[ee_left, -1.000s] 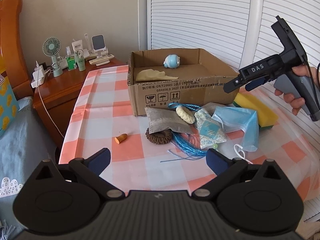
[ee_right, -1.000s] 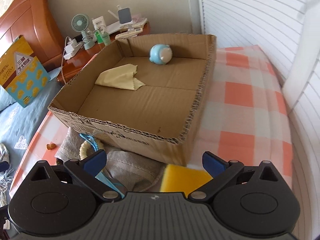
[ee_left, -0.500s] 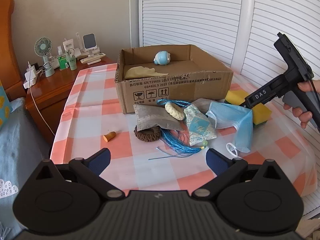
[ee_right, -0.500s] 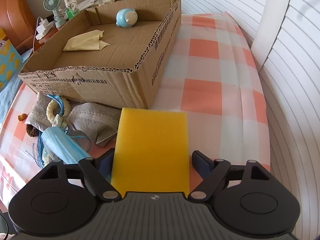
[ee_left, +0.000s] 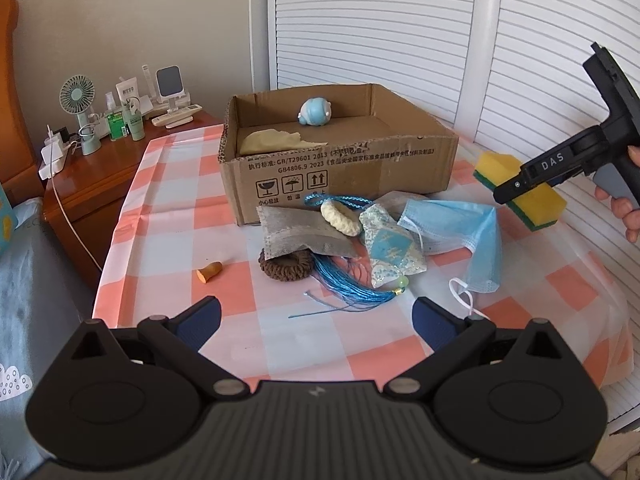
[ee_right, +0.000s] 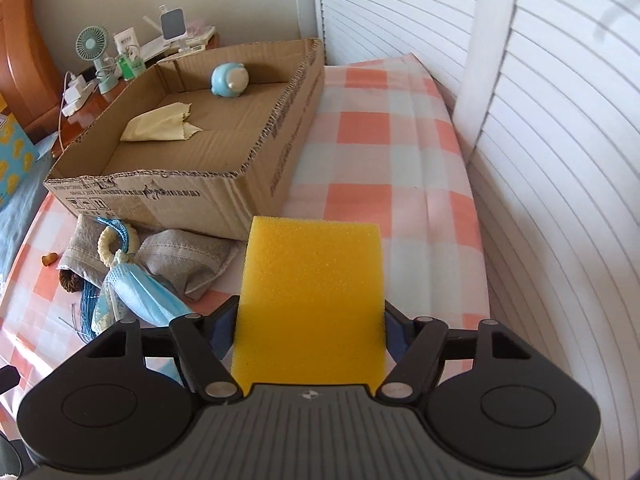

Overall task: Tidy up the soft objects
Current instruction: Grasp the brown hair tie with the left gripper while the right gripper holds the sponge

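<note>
Closing right gripper [ee_right: 310,330] now around yellow sponge [ee_right: 312,296], formerly wide and empty.

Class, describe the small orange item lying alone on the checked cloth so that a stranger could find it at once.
Start at the cardboard box on the checked tablecloth. In front of it lies a heap of soft things; look left of the heap's brown knitted ring. There the orange earplug lies alone on the cloth, touching nothing, the only orange cone-shaped piece.

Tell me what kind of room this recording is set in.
Most likely a home bedroom: a wooden headboard beside a nightstand cluttered with a small desk fan and toiletries, plus white louvered closet doors behind the checkered tablecloth.
</note>
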`<state>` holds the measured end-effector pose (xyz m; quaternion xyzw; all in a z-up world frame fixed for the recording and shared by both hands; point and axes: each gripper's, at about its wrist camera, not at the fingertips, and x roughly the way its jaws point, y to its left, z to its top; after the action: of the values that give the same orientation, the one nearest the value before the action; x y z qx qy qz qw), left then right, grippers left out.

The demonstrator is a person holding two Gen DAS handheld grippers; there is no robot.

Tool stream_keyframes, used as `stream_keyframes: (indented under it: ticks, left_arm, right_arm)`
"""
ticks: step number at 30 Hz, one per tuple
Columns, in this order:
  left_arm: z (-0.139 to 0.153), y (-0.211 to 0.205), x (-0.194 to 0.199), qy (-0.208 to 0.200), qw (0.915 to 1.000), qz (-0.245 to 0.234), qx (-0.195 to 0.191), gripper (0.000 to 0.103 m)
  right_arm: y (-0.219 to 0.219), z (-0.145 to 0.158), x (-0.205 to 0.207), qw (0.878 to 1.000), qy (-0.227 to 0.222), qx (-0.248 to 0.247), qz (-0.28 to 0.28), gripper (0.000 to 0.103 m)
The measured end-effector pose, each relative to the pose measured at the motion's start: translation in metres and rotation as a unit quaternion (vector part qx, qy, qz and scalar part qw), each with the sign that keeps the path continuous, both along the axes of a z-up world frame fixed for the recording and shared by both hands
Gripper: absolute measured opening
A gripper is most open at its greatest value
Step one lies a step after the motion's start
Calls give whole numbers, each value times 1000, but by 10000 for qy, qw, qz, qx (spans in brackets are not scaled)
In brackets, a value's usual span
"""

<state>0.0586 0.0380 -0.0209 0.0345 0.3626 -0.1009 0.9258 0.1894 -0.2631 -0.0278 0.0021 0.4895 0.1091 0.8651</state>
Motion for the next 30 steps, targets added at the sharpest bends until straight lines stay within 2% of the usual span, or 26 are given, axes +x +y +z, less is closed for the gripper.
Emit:
stream_keyframes:
  ticks: [8,16,24,27,28,30]
  left_arm:
    - [-6,1,6,57,9999,-69,55,101]
    - [-23,21,28,178,9996,200,115,101]
    - [-33,34,46,312,9981,450,-282,98]
    - [-35,37,54,349,9974,583,-252,97]
    - [-36,37,56,336,9973,608,-220,96]
    - [-37,38,62,349,9969,685,-191,86]
  right_arm:
    - [3,-23,-33,9994,69,-268,-225,75]
    - [18,-34,-57,9975,-147,-647,-230,76]
    - [20,-34,-70,9937,-534,-904,-381,78]
    - [20,-34,-72,9927,-614,-978,-342,79]
    - [20,-34,-73,9925,-636,-990,-333,79]
    - [19,-34,-73,9924,-656,-982,-337,79]
